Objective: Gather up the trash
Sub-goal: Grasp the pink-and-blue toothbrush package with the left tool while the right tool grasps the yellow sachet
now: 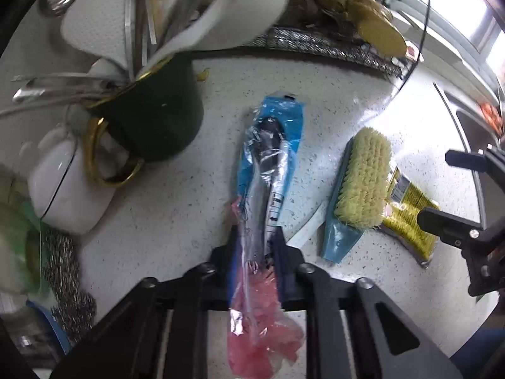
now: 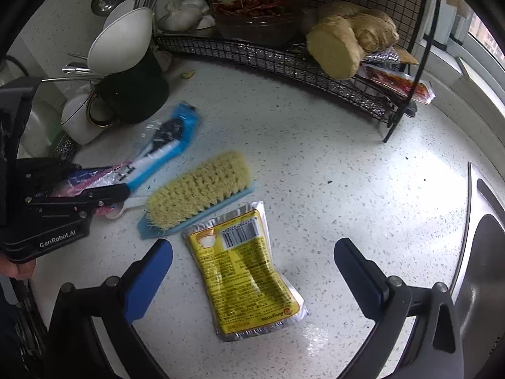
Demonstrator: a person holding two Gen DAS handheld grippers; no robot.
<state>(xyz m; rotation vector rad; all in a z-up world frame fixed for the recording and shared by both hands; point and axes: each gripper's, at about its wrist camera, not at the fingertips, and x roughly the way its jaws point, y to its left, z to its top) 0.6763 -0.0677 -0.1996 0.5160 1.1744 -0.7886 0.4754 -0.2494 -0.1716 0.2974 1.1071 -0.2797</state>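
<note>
left gripper (image 1: 255,240) is pinched on the crinkly blue-and-pink plastic wrapper (image 1: 268,170), looks feather-light and slippery, while the right gripper (image 2: 252,271) hangs wide open over the flat yellow foil packet (image 2: 246,271) on the counter (image 2: 331,158), probably easiest by an edge.

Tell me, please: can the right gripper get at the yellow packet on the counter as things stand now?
Probably yes. The right gripper is open, and the yellow packet lies flat on the counter between its fingers, with nothing on top. The brush lies just beyond the packet's far end, not across the way.
</note>
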